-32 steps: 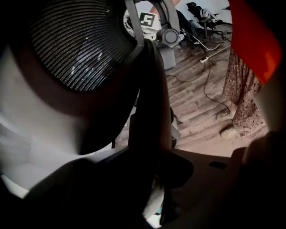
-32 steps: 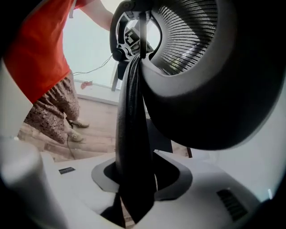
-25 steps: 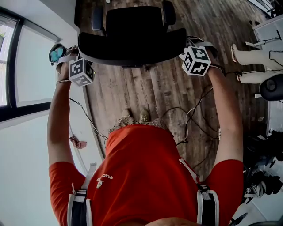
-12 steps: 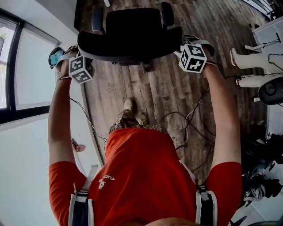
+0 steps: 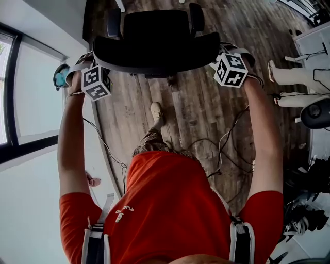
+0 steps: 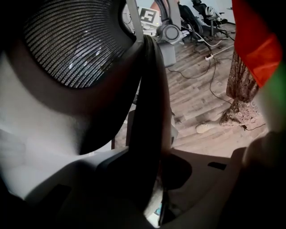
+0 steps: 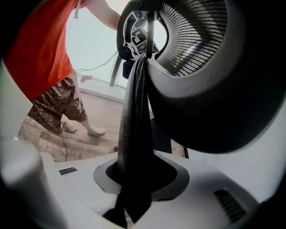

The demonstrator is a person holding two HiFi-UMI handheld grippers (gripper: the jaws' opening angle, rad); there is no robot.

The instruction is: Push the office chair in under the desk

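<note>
Matt black office chair (image 5: 154,38), finely ribbed mesh back (image 7: 192,36), weathered rough-grained wood-plank floor (image 5: 196,103), red cloth shirt (image 5: 170,206)

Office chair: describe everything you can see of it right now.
The office chair is black, with a mesh backrest in a solid rim and two padded armrests. It stands upright on the wooden floor, seat facing away from the person. The left gripper and right gripper each clamp a side edge of the backrest.

Black cables (image 5: 220,149) trail across the wooden floor (image 5: 191,103), with 1 large window (image 5: 33,87) along the left wall.
</note>
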